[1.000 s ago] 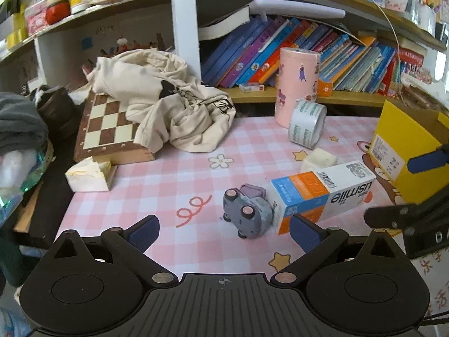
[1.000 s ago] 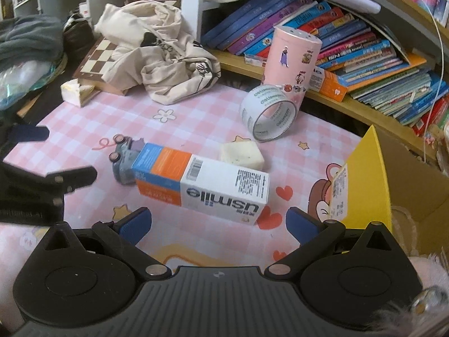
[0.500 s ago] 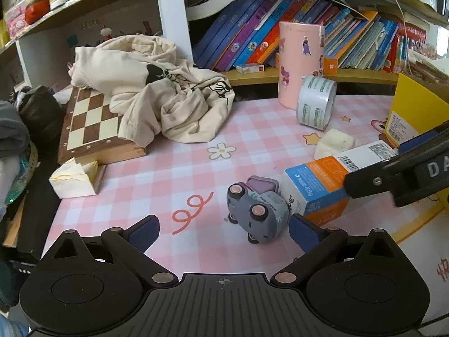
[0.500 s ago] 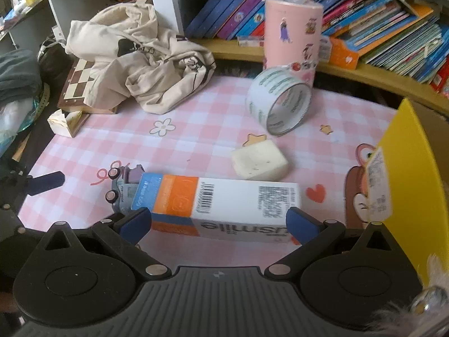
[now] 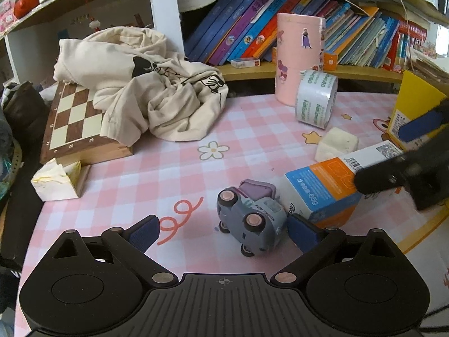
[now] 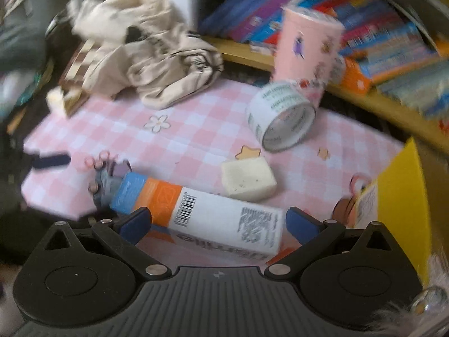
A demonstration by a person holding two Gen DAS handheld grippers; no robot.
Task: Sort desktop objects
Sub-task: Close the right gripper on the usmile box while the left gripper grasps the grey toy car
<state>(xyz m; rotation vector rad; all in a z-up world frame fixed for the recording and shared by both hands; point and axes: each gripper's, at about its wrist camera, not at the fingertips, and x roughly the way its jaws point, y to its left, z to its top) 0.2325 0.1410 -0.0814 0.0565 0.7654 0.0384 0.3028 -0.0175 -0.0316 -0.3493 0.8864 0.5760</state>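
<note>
Right wrist view: spread right gripper (image 6: 219, 223) straddles the toothpaste box (image 6: 202, 213).

Motion blur softens our whole right wrist view, so the print on the long white, orange and blue cardboard box (image 6: 196, 210) is unreadable, the small grey toy truck (image 6: 105, 185) hides behind it, and the yellow cardboard box (image 6: 398, 196) runs off-frame.
</note>
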